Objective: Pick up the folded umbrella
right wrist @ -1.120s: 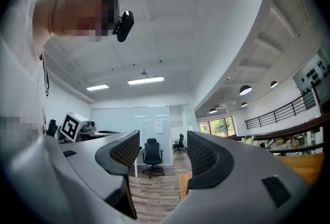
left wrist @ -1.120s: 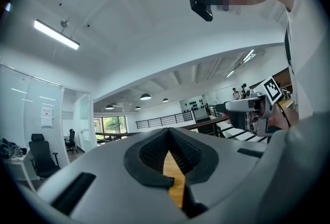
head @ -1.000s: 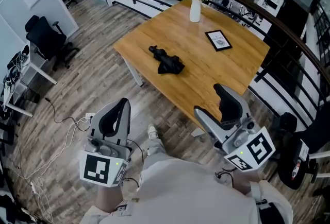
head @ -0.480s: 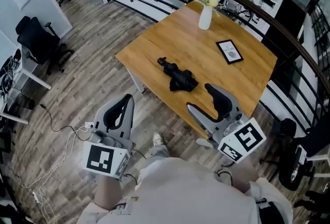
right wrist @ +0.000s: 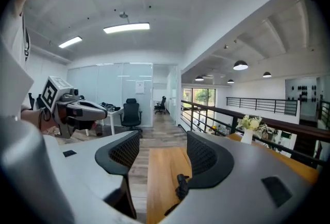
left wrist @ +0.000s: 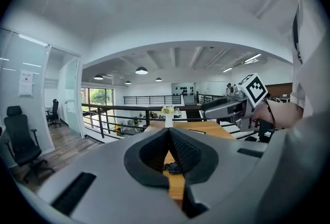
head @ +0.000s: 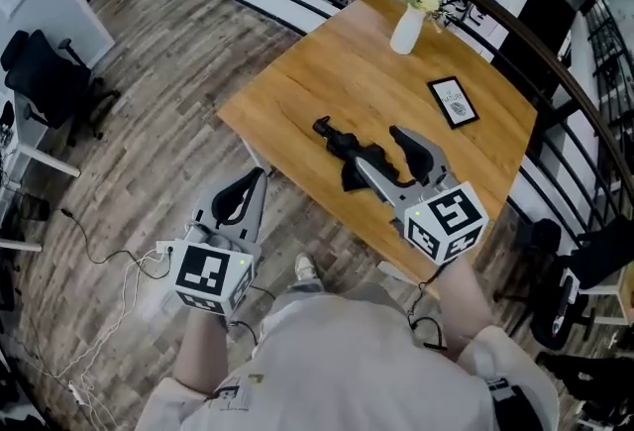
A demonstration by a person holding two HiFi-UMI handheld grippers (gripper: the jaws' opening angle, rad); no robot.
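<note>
The folded black umbrella (head: 335, 137) lies on the wooden table (head: 327, 72), near its front edge. My right gripper (head: 377, 148) hangs open just above the umbrella's right part, hiding some of it; nothing sits between its jaws. In the right gripper view the umbrella's (right wrist: 181, 185) end shows low, by the right jaw of that gripper (right wrist: 164, 148). My left gripper (head: 256, 179) is shut and empty, over the floor left of the table's near corner. In the left gripper view its tips (left wrist: 168, 130) meet, and the umbrella (left wrist: 174, 168) shows through the gap below.
A white vase of flowers (head: 407, 28) and a framed picture (head: 454, 102) stand farther back on the table. A black railing (head: 555, 53) curves behind it. An office chair (head: 45, 82) and floor cables (head: 119, 270) are at the left.
Both grippers have moved forward toward the table. The right one has come from over the floor to just above the umbrella; the left has neared the table's corner.
</note>
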